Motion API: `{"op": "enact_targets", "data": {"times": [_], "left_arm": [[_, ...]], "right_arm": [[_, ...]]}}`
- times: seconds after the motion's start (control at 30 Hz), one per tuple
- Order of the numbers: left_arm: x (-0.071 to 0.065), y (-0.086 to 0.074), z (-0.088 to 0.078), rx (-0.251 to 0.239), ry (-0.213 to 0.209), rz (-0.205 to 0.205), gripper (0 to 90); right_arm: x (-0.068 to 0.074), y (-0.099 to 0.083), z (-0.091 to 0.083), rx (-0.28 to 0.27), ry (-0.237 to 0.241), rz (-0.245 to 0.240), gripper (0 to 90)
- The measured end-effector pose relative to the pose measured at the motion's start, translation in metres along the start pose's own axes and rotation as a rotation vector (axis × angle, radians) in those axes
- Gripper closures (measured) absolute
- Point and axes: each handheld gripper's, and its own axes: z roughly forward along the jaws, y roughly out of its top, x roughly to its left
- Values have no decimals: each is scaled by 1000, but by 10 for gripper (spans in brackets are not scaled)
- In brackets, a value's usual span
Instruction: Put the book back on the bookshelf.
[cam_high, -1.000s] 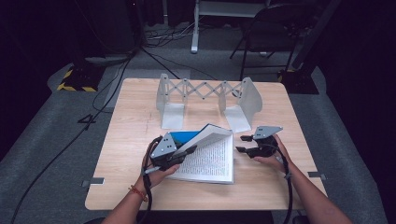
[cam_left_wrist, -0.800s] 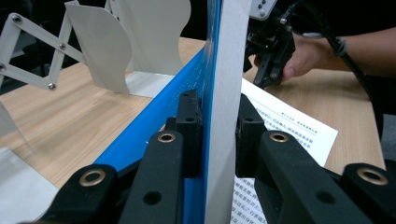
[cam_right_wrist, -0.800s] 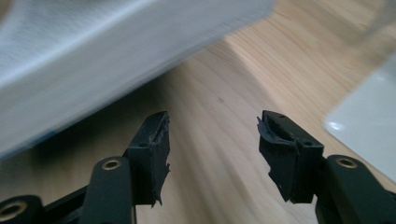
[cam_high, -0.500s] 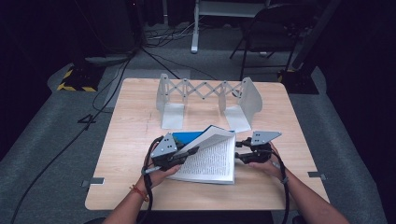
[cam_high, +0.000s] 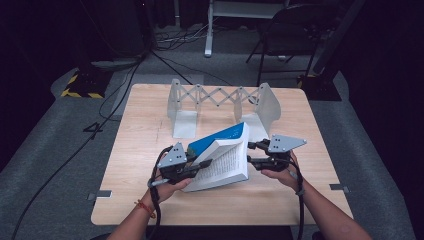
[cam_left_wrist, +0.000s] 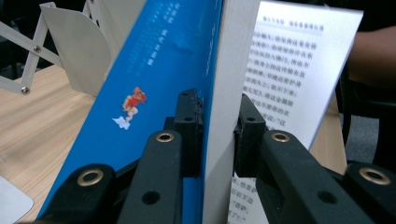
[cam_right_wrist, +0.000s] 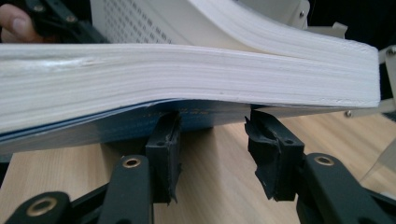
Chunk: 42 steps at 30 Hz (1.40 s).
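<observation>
Blue-covered book (cam_high: 225, 155) raised off counter (cam_high: 125, 165), just in front of rack (cam_high: 220, 100), long axis tongs to tongs: left tongs (cam_left_wrist: 217, 135) clenched on cover and pages, right tongs (cam_right_wrist: 212, 140) released beneath its far edge.

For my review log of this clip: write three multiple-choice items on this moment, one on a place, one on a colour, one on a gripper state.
1. Where is the folding rack?
A. beyond the book
B. under the book
C. off the table

2. The book cover is:
A. red
B. blue
C. green

3. The left gripper is:
A. open, apart from the book
B. shut on the book
C. resting on the rack

Answers: 1 A, the high view shows the rack at the far side of the table; 2 B, blue cover in the left gripper view; 3 B, its jaws squeeze cover and pages.
</observation>
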Motion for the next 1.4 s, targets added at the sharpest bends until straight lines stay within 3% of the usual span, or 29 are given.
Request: {"op": "enact_targets", "data": {"times": [0.27,0.43,0.53,0.67,0.83,0.93,1.1,1.27,1.4], "left_arm": [[1,-4,-17,0,28,4,741],[0,-9,-29,-20,74,18,717],[-2,-11,-32,-21,97,27,681],[-2,-16,-33,-4,109,21,587],[5,-23,-29,14,128,-35,518],[12,-28,-27,7,97,-76,471],[15,-26,-30,-11,87,-62,597],[17,-26,-27,-52,55,-96,625],[18,-18,-22,-79,10,-84,627]], "right_arm": [[5,22,12,-6,-9,-26,541],[12,40,22,-8,-16,-61,555],[13,46,27,-6,-16,-57,562],[15,53,37,-23,-13,-49,562],[19,56,45,0,-15,-61,561],[20,56,50,10,-14,-57,561],[20,57,51,8,-22,-56,561],[18,55,49,5,-23,-49,562],[16,52,44,-2,-28,-52,567]]}}
